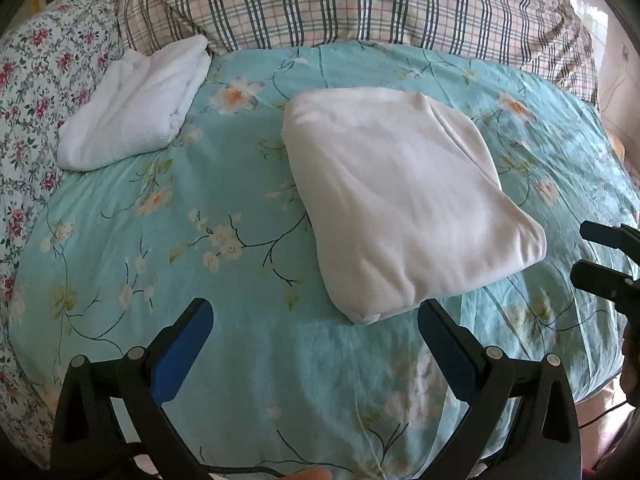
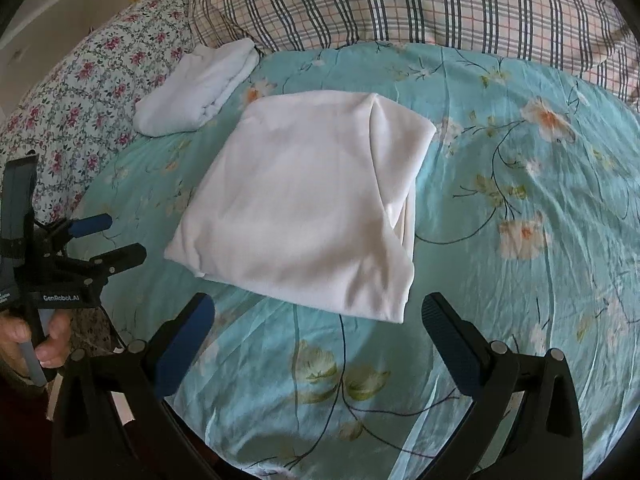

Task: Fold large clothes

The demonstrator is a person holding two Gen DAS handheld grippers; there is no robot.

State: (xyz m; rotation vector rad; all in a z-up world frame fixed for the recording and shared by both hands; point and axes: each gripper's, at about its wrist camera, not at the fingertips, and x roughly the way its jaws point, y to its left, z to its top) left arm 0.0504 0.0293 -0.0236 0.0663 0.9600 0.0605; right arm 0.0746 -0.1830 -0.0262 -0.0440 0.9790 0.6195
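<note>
On the left, against a flowered pillow point(image 1: 28, 92), a smaller folded white cloth point(image 1: 136, 108) is lying, and a plaid pillow point(image 1: 360, 0) is propped behind it. Near the middle of the bed point(image 1: 200, 208), on its teal flowered sheet, the folded white garment point(image 1: 400, 196) is resting flat, well apart from the smaller cloth. It is judged to be light, soft and limp, likely to sag and slip open unless its stacked layers are pinched together; the thick folded edge nearest the cameras is judged the best place for it to be taken. Two white folded pieces are being counted, with two pillows and two grippers. The left gripper point(image 1: 316, 336) is being held with jaws spread wide and nothing between them, just short of the garment's near corner. The right gripper point(image 2: 320, 328) is likewise being held wide and empty before the garment's near edge.
</note>
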